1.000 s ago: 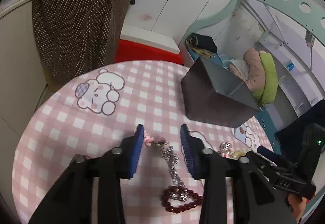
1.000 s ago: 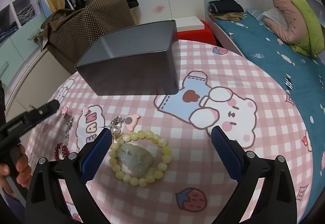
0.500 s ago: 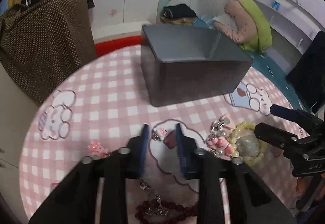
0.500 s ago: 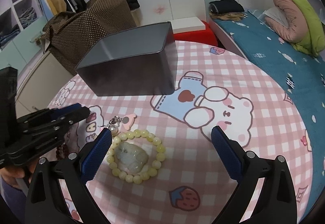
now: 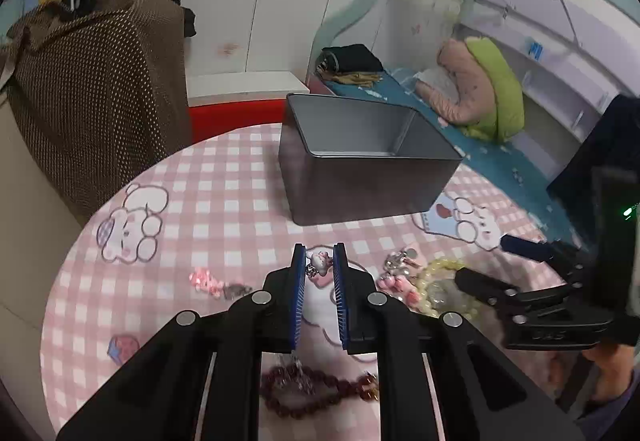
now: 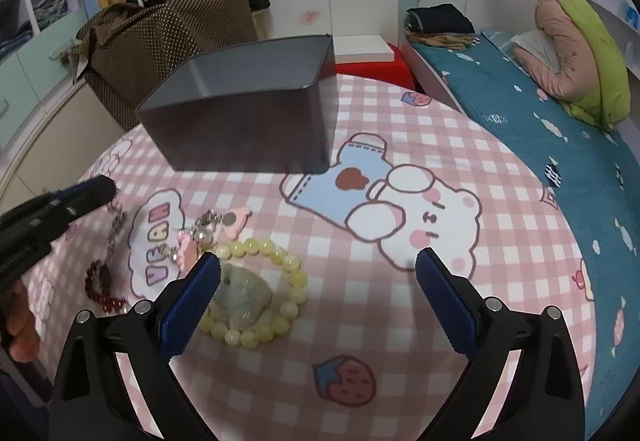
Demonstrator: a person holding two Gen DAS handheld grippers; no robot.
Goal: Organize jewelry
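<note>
Beads come first: below our left gripper (image 5: 319, 261), behind its blue pads, lies a dark red bead bracelet (image 5: 316, 393), partly hidden by the black fingers, with a silvery chain running up from it out of sight between them. The left jaws stand narrow and are closing; between the pad tips sits a small pink-and-white charm (image 5: 319, 260), but we cannot tell whether the pads press on it yet, or whether it hangs clear of the pink checked tablecloth (image 5: 224, 201). To the left of these jaws a second pink charm (image 5: 205, 280) lies on the cloth, blurred. To their right a cluster of pink and silver trinkets (image 5: 398, 273) blurs into one heap, and we cannot tell the pieces apart.

Our right gripper (image 6: 318, 269) holds its jaws wide, with nothing between them but cloth. Its left pad covers one edge of a pale yellow bead bracelet (image 6: 276, 253) ringing a greenish stone carving (image 6: 244, 293); whether the pad touches the beads we cannot tell. Beyond that pad, the trinkets (image 6: 208, 231) and a pink heart-shaped tag (image 6: 236, 221) lie together.

Farther ahead of both pairs of jaws stands the open grey metal tin (image 5: 368, 177), well apart from the jewelry. Its floor is hidden in both views, so we cannot see its contents.
</note>
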